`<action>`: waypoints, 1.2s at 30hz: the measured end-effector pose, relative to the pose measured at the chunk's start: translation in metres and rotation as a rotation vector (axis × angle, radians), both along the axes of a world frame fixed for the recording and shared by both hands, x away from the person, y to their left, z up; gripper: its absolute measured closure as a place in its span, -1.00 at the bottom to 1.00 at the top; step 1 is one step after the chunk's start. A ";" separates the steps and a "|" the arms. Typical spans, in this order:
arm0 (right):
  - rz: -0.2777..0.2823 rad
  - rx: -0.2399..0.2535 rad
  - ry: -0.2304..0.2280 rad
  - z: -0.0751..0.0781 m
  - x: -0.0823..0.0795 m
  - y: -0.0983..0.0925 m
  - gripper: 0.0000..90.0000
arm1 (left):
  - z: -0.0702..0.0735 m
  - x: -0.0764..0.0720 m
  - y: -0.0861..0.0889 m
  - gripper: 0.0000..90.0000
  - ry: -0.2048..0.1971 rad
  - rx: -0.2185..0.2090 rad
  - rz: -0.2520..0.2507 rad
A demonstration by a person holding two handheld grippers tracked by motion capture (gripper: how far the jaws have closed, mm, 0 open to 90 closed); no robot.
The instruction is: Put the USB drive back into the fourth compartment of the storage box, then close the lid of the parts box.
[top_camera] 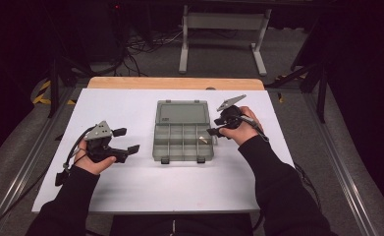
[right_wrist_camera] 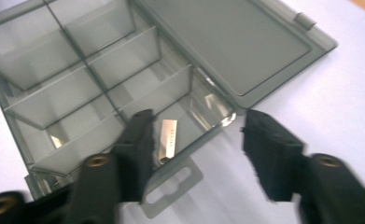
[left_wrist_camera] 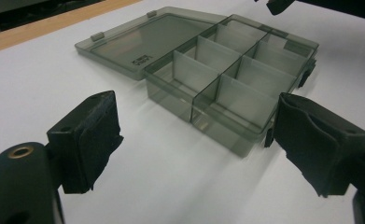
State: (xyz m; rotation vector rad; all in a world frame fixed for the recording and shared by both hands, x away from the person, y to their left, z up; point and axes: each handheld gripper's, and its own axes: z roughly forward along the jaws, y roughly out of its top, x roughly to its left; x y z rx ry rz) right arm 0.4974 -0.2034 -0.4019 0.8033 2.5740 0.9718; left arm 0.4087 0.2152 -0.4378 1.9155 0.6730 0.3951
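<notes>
- One table [top_camera: 130,187]: a white top with a wooden strip along its far edge; everything listed below sits on or over it.
- One organizer box [top_camera: 183,142]: smoky clear plastic, at the middle of the table, open, with its lid [top_camera: 182,113] laid flat on the far side. I count two rows of four compartments, eight in all.
- One small metal strip [right_wrist_camera: 166,140]: it lies in the compartment at the box's right end, far row, beside the hinge. The other seven compartments look empty.
- My left tongs [top_camera: 128,140]: one pair, held in my left hand [top_camera: 94,160] over the table left of the box, well apart from it. The jaws stand wide apart with nothing between them.
- My right tongs [top_camera: 214,132]: one pair, held in my right hand [top_camera: 243,130] at the box's right edge. The jaws are apart and straddle the box's right wall, one above the compartment holding the strip, the other outside the box; they grip nothing.
</notes>
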 end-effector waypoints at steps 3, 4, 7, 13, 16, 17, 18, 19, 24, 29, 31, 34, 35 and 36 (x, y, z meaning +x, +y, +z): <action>-0.014 0.020 -0.013 -0.001 0.000 -0.006 -0.28 | 0.006 0.007 -0.005 -0.64 0.007 0.038 0.001; -0.018 0.023 -0.011 -0.001 0.000 -0.008 -0.30 | 0.007 0.009 -0.007 -0.62 0.011 0.045 0.001; -0.023 0.029 -0.023 -0.001 0.002 -0.010 -0.37 | 0.012 0.017 -0.010 -0.56 0.026 0.088 0.012; -0.009 0.017 -0.020 -0.003 0.007 -0.012 -0.29 | 0.018 0.034 -0.017 -0.34 0.046 0.121 0.008; 0.006 -0.002 -0.008 -0.005 0.010 -0.012 -0.11 | 0.019 0.045 -0.023 -0.16 0.056 0.159 0.003; 0.012 -0.008 -0.005 -0.005 0.011 -0.011 -0.01 | 0.020 0.048 -0.024 -0.07 0.063 0.164 0.004; 0.014 -0.012 -0.008 -0.004 0.011 -0.012 0.08 | 0.020 0.050 -0.025 -0.02 0.073 0.162 0.007; 0.019 -0.017 -0.010 -0.003 0.012 -0.012 0.19 | 0.021 0.052 -0.027 0.04 0.078 0.170 0.009; 0.054 -0.063 0.015 0.000 0.017 -0.015 0.67 | 0.024 0.063 -0.034 0.58 0.101 0.206 0.004; 0.053 -0.068 0.009 0.004 0.021 -0.016 1.00 | 0.022 0.078 -0.034 1.00 0.134 0.212 0.014; 0.047 -0.060 0.015 0.004 0.023 -0.017 1.00 | 0.022 0.082 -0.035 1.00 0.137 0.215 0.016; 0.031 -0.055 0.015 0.003 0.030 -0.020 1.00 | 0.023 0.086 -0.039 1.00 0.133 0.228 0.016; 0.031 -0.055 0.015 0.003 0.030 -0.020 1.00 | 0.023 0.088 -0.040 1.00 0.130 0.232 0.018; 0.026 -0.051 0.015 0.003 0.032 -0.020 1.00 | 0.022 0.091 -0.042 1.00 0.140 0.227 0.019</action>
